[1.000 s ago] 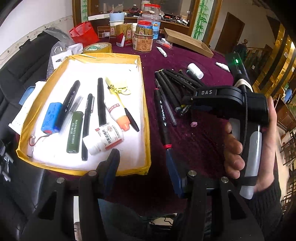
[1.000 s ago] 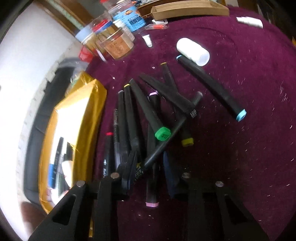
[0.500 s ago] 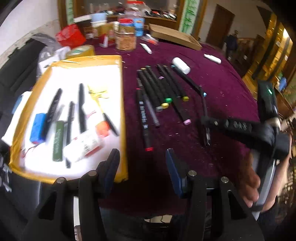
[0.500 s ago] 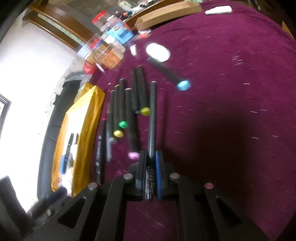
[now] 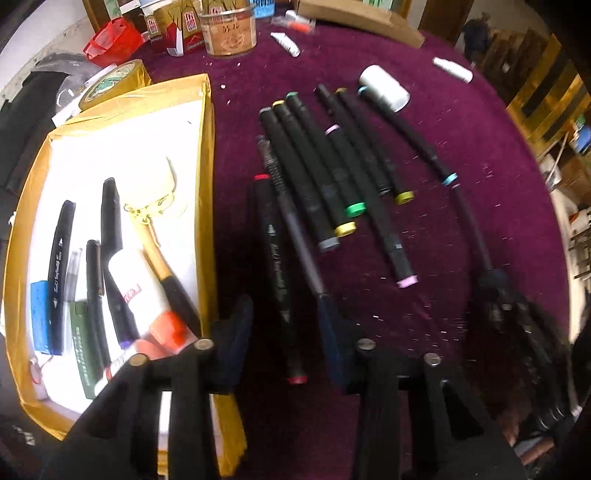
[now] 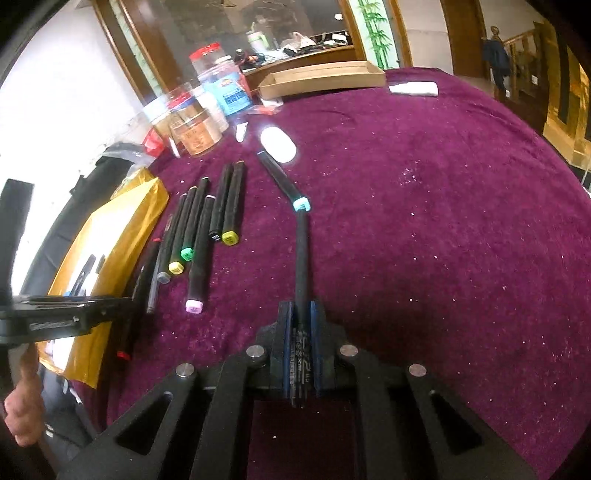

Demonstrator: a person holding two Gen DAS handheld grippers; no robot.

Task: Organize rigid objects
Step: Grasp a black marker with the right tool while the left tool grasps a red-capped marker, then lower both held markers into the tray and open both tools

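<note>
My right gripper (image 6: 300,321) is shut on a black pen (image 6: 303,254) that points forward over the purple tablecloth; the pen also shows in the left wrist view (image 5: 471,225). My left gripper (image 5: 284,325) is open, straddling a red-capped black marker (image 5: 275,266) and a thin grey pen (image 5: 295,232). A row of black markers (image 5: 325,173) with coloured caps lies beyond; it also shows in the right wrist view (image 6: 201,221). A gold-rimmed white tray (image 5: 207,155) at the left holds pens, a white bottle (image 5: 142,291) and a blue battery (image 5: 40,317).
A white bottle (image 5: 384,86) lies behind a blue-capped marker (image 6: 282,181). Jars and tins (image 5: 229,31) stand at the back, with a long cardboard box (image 6: 321,79) and a tape roll (image 5: 110,83). The table's far right edge meets wooden furniture (image 5: 546,85).
My right gripper closed on the black pen in the marker pile and drew it out to the right of the row. My left gripper moved forward and lower over the red-capped marker.
</note>
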